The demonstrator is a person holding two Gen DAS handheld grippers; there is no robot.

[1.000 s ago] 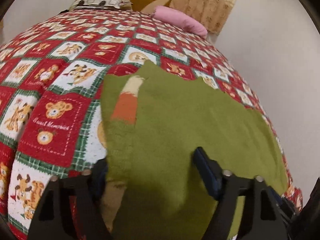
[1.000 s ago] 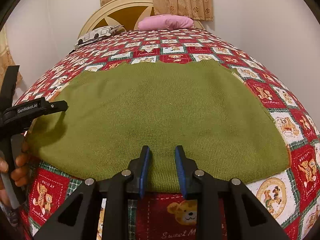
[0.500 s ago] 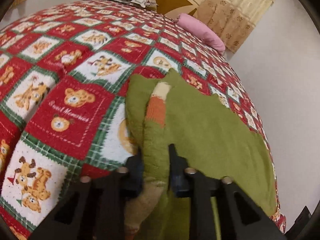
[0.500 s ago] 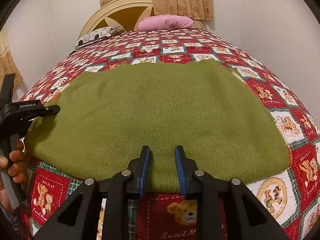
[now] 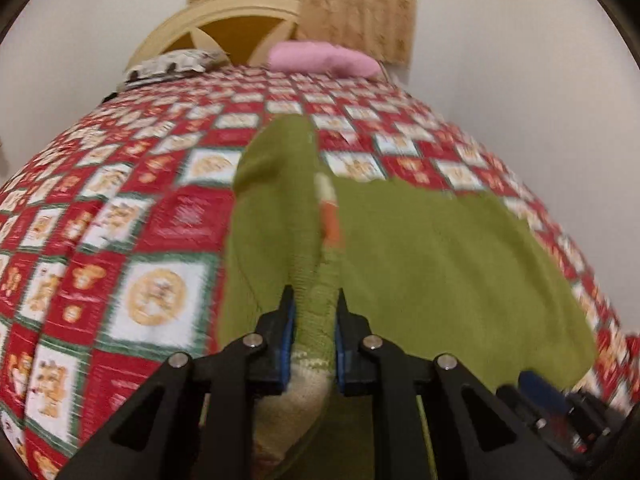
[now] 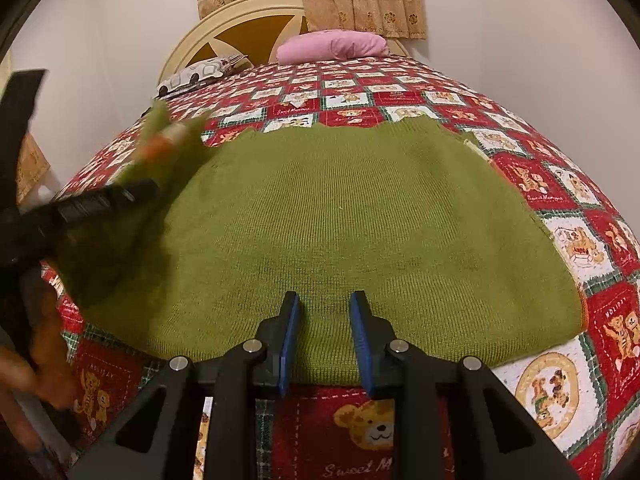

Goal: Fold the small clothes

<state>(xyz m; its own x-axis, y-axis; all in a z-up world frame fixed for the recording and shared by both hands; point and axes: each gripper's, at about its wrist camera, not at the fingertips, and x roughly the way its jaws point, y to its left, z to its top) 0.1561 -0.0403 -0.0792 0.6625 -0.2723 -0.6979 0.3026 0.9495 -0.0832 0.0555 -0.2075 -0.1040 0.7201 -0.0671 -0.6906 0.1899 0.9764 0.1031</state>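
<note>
A small olive-green knitted sweater [image 6: 352,232] is spread flat on a red, white and green teddy-bear patchwork quilt [image 6: 552,196] covering the bed. Its left sleeve, ending in an orange and cream striped cuff [image 5: 330,208], is raised off the quilt and pinched between the closing jaws of the left gripper [image 5: 314,320]. The right gripper [image 6: 324,336] is held part-open at the sweater's near hem, with knit seen between its blue pads [image 6: 290,340]; a firm grip cannot be told. A pink pillow [image 6: 332,46] is seen by the cream headboard [image 6: 240,20].
</note>
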